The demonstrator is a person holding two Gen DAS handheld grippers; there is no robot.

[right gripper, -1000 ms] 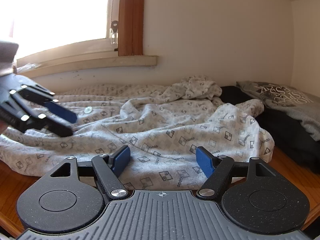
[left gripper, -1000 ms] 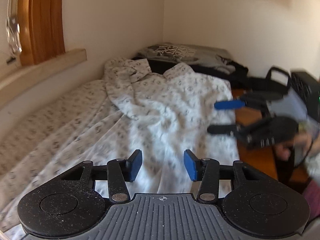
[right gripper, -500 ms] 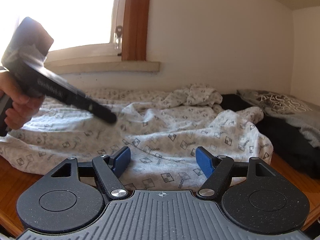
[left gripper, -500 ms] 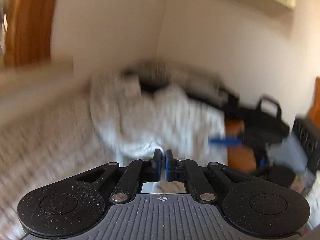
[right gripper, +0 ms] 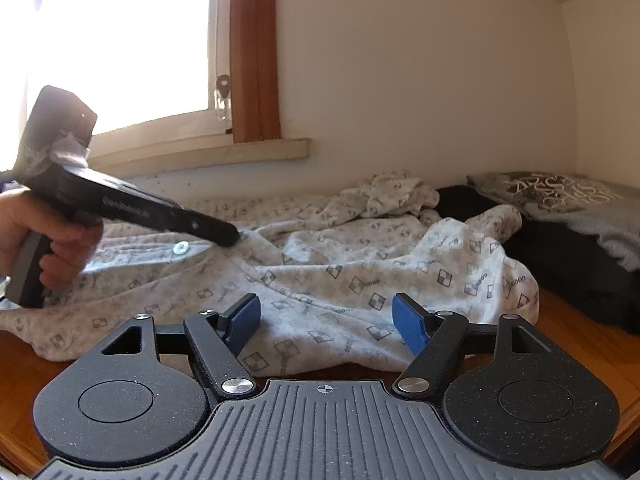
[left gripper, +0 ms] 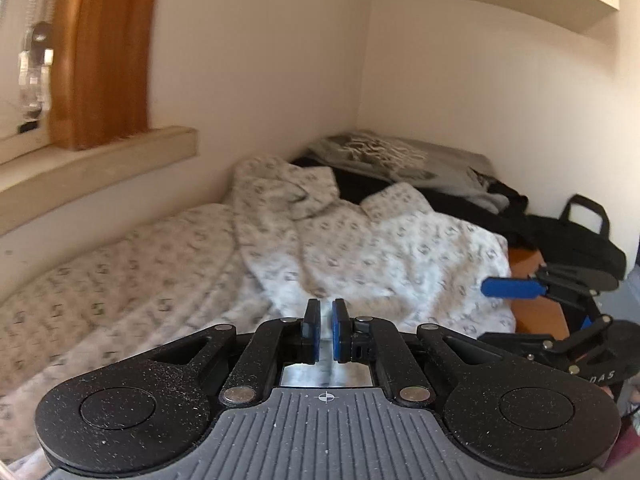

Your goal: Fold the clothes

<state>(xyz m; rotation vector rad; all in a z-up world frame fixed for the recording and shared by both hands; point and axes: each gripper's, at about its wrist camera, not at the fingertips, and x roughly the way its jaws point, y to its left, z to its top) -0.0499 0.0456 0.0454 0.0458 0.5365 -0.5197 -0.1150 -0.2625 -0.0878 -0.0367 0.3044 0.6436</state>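
A white shirt with a small grey square print (left gripper: 360, 248) lies crumpled on the wooden surface below the window; it also shows in the right wrist view (right gripper: 340, 272). My left gripper (left gripper: 326, 334) is shut on a fold of this shirt and holds the fold lifted; in the right wrist view its tip (right gripper: 230, 236) pinches the cloth near a button. My right gripper (right gripper: 326, 322) is open and empty, just in front of the shirt's near edge; it also shows at the right of the left wrist view (left gripper: 516, 300).
Dark and grey folded clothes (right gripper: 560, 216) lie in the far corner. A black bag (left gripper: 580, 240) stands at the right. A window sill (right gripper: 208, 156) runs along the wall behind the shirt. Bare wood (right gripper: 580, 332) shows at the shirt's right.
My left gripper has closed on the shirt and lifted a fold of it. My right gripper has stayed open, nearly still.
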